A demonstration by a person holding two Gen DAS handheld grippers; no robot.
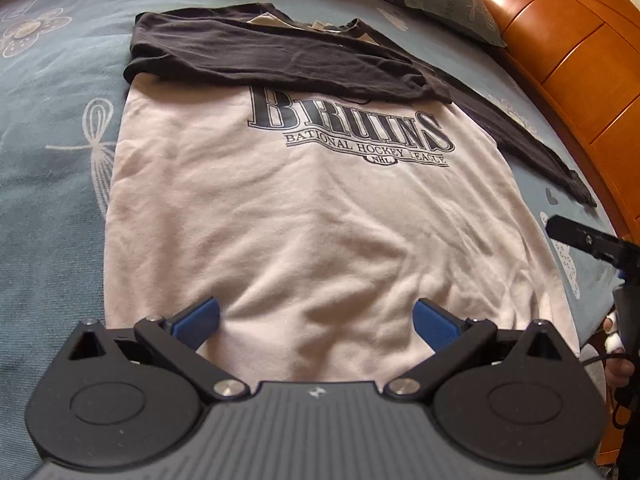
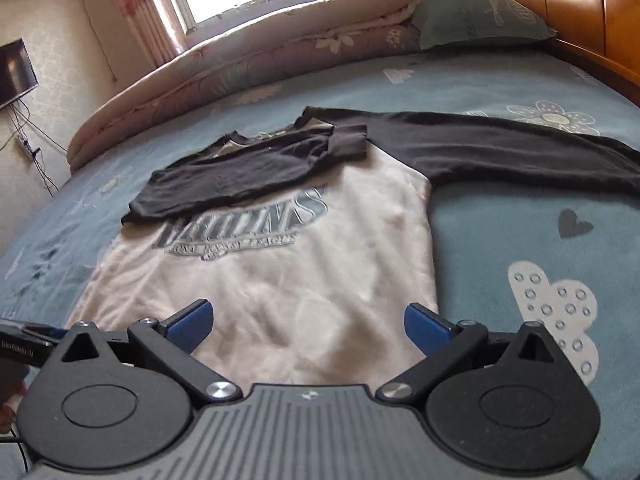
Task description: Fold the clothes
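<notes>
While the white raglan sweatshirt (image 1: 304, 216) lies face up and flat on the blue bed (image 1: 52, 184), one of its dark sleeves, the folded sleeve (image 1: 280, 60), is laid across the chest just above the printed lettering, and the other, the outstretched sleeve (image 2: 520, 152), runs straight out over the sheet towards the wooden headboard (image 1: 560, 52). So the fold looks partway along: one sleeve is in, the other is out, and the body is at full length, with its hem near both cameras. The left gripper (image 1: 316, 316) hangs over the hem with its jaws spread wide and nothing between them; the right gripper (image 2: 308, 320) hangs over the hem's corner on the outstretched-sleeve side, its jaws likewise wide apart and empty.
</notes>
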